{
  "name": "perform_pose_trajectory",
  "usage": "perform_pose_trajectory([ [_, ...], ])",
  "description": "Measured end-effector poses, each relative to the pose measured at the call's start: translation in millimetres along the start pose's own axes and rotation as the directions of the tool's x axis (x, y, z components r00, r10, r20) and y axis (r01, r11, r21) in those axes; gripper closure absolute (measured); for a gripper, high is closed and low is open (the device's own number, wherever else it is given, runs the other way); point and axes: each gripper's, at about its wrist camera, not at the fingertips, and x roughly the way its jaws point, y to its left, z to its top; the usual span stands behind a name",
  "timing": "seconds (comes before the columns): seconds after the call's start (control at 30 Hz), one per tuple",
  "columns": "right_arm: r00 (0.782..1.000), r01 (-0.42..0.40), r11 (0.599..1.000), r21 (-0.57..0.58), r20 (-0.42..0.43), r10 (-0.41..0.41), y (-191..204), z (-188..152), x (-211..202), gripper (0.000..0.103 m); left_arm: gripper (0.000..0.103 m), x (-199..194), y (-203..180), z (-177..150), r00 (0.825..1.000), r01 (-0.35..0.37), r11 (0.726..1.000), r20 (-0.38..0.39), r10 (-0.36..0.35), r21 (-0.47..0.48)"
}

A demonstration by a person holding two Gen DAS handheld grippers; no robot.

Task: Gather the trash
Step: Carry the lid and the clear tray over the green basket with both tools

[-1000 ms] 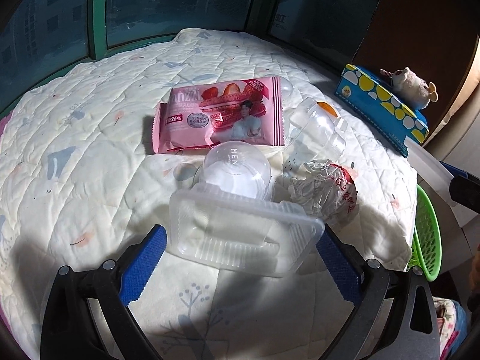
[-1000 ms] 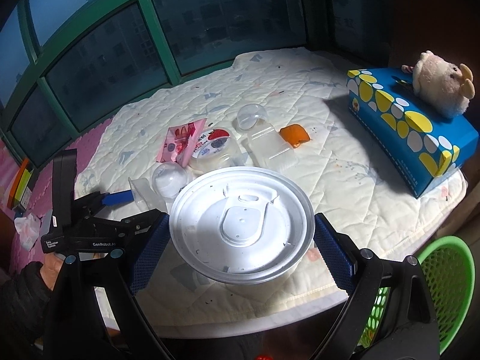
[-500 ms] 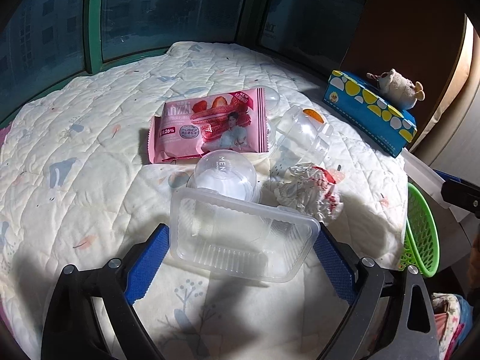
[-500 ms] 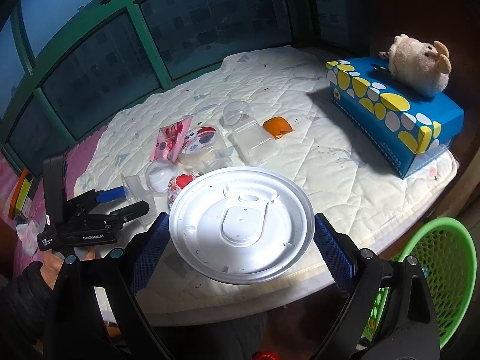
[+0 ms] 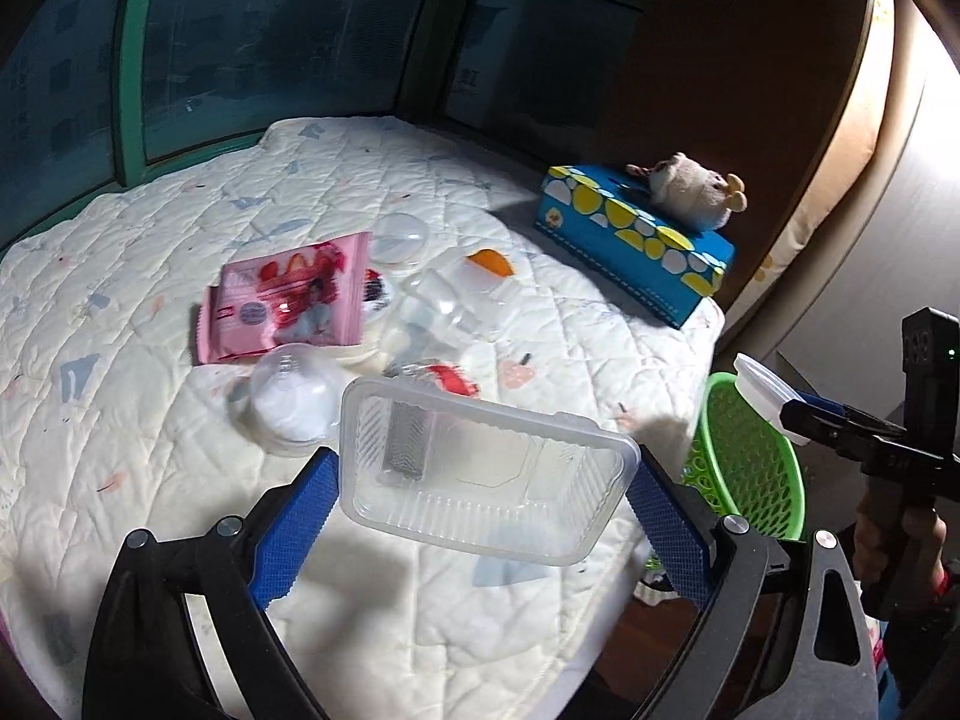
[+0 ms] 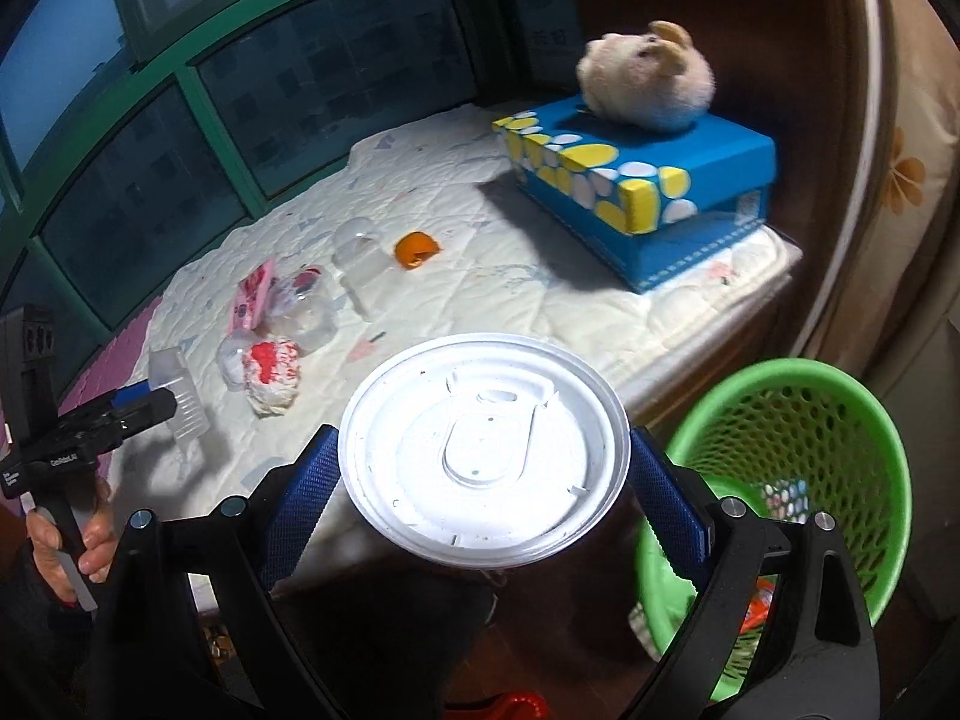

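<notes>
My left gripper (image 5: 483, 522) is shut on a clear plastic tray (image 5: 480, 468) and holds it above the white quilted mat (image 5: 150, 396). My right gripper (image 6: 483, 504) is shut on a round white lid (image 6: 483, 450), off the mat's edge and left of the green mesh basket (image 6: 798, 420). The basket also shows in the left wrist view (image 5: 750, 474). On the mat lie a pink snack wrapper (image 5: 288, 300), a clear dome lid (image 5: 291, 399), a crumpled red and white wrapper (image 6: 273, 369), clear cups (image 5: 444, 306) and an orange peel (image 6: 415, 249).
A blue dotted tissue box (image 6: 636, 180) with a plush toy (image 6: 651, 81) on it stands at the mat's far right. Dark windows with green frames (image 6: 198, 78) run behind the mat. The basket holds some trash at its bottom.
Both grippers moved right towards the basket with their loads. The left gripper lifted the tray up off the mat. The right gripper went past the mat's edge, and the basket looms larger.
</notes>
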Motion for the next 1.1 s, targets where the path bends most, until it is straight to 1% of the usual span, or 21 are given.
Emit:
perform_pose_trajectory([
  [0.2, 0.994, 0.103, 0.99, 0.097, 0.015, -0.105, -65, -18, -29, 0.011, 0.012, 32, -62, 6, 0.995, 0.09, 0.994, -0.052, -0.087, 0.064],
  [0.37, 0.986, 0.166, 0.971, 0.175, -0.004, -0.168, -112, -40, -41, 0.011, 0.012, 55, -107, 8, 0.987, 0.138, 0.983, -0.093, -0.127, 0.124],
  [0.47, 0.983, 0.181, 0.959, 0.216, -0.043, -0.176, -134, -54, -40, 0.011, 0.012, 68, -130, 8, 0.983, 0.157, 0.977, -0.116, -0.141, 0.143],
  [0.57, 0.976, 0.21, 0.951, 0.227, -0.101, -0.191, -149, -69, -28, 0.011, 0.012, 78, -145, 8, 0.979, 0.171, 0.973, -0.136, -0.15, 0.154],
  [0.73, 0.958, 0.243, 0.942, 0.23, -0.208, -0.196, -169, -86, 0, 0.011, 0.012, 85, -152, 5, 0.978, 0.168, 0.972, -0.155, -0.143, 0.167],
  [0.87, 0.932, 0.273, 0.941, 0.2, -0.299, -0.207, -181, -95, 28, 0.011, 0.012, 90, -148, 3, 0.975, 0.162, 0.975, -0.174, -0.135, 0.152],
  [0.97, 0.917, 0.287, 0.943, 0.17, -0.332, -0.219, -182, -100, 40, 0.011, 0.012, 95, -146, 3, 0.974, 0.159, 0.976, -0.183, -0.131, 0.15],
  [1.03, 0.917, 0.279, 0.944, 0.176, -0.339, -0.208, -184, -102, 44, 0.011, 0.012, 97, -146, 2, 0.974, 0.157, 0.976, -0.189, -0.127, 0.153],
  [1.1, 0.912, 0.289, 0.942, 0.17, -0.35, -0.216, -184, -103, 50, 0.011, 0.012, 101, -146, 2, 0.973, 0.154, 0.976, -0.196, -0.123, 0.153],
])
